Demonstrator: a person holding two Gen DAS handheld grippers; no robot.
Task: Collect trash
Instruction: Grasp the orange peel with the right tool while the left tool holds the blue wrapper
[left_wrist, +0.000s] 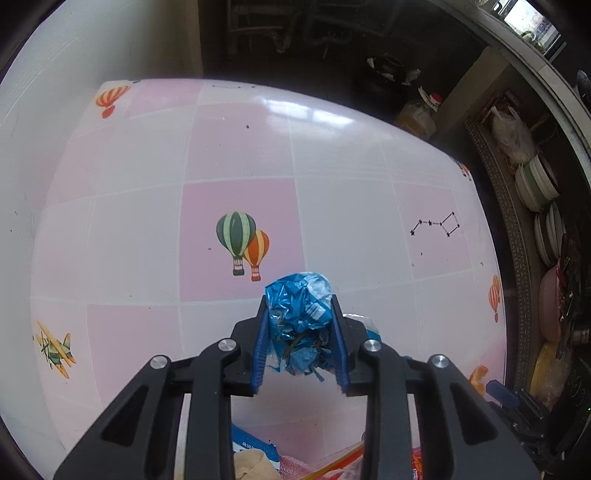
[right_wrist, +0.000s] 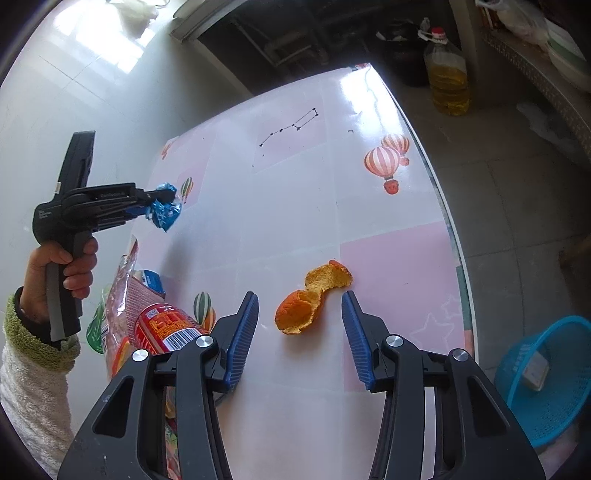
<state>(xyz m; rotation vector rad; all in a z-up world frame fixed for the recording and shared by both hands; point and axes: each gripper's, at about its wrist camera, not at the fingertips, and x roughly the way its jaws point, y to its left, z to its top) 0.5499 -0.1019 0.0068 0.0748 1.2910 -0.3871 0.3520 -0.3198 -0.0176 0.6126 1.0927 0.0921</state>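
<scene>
The table, a pink-and-white checked top printed with balloons, carries everything; take the orange peel as the landmark. Off the table's right edge, right of the peel and lower, a blue basket sits on the floor, likely the bin. The right claw stands wide and empty, the peel lying just ahead between its fingers, its long axis slanting from near-left to far-right, so a short forward reach should bracket it. Left of the peel lie a red can and plastic packaging. Farther left and raised, the left claw is clamped on a crumpled blue wrapper. The left wrist view shows that grip closely but neither peel nor basket.
</scene>
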